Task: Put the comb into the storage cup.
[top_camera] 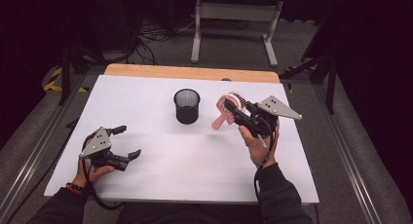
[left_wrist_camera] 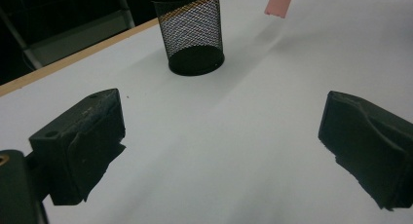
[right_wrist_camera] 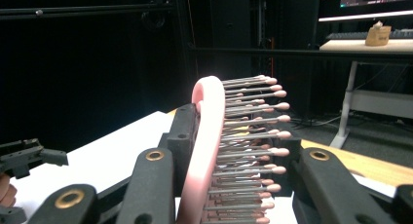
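Note:
A pink hairbrush point(top_camera: 225, 108) hangs above the white table, its head clamped in my right gripper point(top_camera: 233, 107) and its handle pointing down-left toward the table. In the right gripper view the brush head point(right_wrist_camera: 207, 151) stands on edge between the jaws, its metal bristles with pink tips pointing right. A black mesh cup point(top_camera: 187, 105) stands upright left of the brush, apart from it. My left gripper point(top_camera: 127, 142) rests low at the table's front left, open and holding nothing. Its own view shows the cup point(left_wrist_camera: 191, 33) ahead and the brush handle's tip point(left_wrist_camera: 278, 2) at the top.
The white table point(top_camera: 160, 160) has a wooden strip along its far edge point(top_camera: 190, 72). Beyond it stand a white desk frame point(top_camera: 234, 19) and loose cables on the floor. Metal rails run along both sides of the table.

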Action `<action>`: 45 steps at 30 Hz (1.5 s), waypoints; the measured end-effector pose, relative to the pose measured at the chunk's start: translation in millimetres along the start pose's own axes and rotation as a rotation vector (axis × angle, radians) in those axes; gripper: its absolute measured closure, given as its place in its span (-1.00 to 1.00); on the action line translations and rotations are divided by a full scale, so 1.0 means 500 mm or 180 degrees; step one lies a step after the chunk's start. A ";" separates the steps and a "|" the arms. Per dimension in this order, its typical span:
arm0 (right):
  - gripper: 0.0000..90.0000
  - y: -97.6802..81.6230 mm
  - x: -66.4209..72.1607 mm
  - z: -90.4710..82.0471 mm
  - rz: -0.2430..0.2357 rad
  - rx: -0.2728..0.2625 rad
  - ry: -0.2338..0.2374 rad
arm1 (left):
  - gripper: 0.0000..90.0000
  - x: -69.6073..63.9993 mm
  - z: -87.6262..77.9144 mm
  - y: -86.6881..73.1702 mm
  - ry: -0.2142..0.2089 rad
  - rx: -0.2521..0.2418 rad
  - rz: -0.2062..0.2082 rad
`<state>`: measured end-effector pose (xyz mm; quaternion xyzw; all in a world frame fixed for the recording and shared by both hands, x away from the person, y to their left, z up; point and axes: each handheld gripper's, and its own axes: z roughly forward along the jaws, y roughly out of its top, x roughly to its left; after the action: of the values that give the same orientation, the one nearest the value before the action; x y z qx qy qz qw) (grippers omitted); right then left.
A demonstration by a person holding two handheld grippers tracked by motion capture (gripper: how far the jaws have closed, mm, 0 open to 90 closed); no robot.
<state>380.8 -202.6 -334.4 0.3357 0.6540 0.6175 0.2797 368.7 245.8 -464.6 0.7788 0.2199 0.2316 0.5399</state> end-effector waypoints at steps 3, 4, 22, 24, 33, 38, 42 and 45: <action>0.41 0.012 -0.004 0.006 -0.0020 -0.0030 -0.0011 | -0.92 0.002 -0.001 0.000 0.0009 -0.0036 0.0016; 0.41 0.015 -0.006 0.007 -0.0008 -0.0048 -0.0014 | -0.92 0.003 -0.001 0.000 -0.0002 -0.0022 0.0025; 0.41 0.061 -0.004 0.053 -0.0075 -0.0060 -0.0014 | -0.93 0.001 0.005 -0.002 -0.0015 0.0024 0.0090; 0.41 0.067 -0.003 0.057 -0.0095 -0.0069 -0.0011 | -0.93 0.001 0.005 -0.002 -0.0021 0.0012 0.0073; 0.41 0.096 -0.013 0.067 -0.0097 -0.0122 -0.0071 | -0.92 0.000 0.004 -0.002 -0.0011 0.0019 0.0081; 0.41 0.118 -0.012 0.077 -0.0121 -0.0155 -0.0105 | -0.92 0.001 0.003 -0.002 -0.0028 0.0008 0.0068; 0.41 0.127 -0.011 0.087 -0.0144 -0.0168 -0.0106 | -0.92 0.001 0.003 -0.002 -0.0002 -0.0007 0.0064; 0.41 0.132 -0.008 0.094 -0.0176 -0.0166 -0.0130 | -0.92 0.002 0.002 -0.002 0.0015 -0.0020 0.0054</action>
<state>426.2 -175.6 -272.7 0.3227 0.6408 0.6195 0.3186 369.8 246.1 -465.7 0.7784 0.2138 0.2387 0.5397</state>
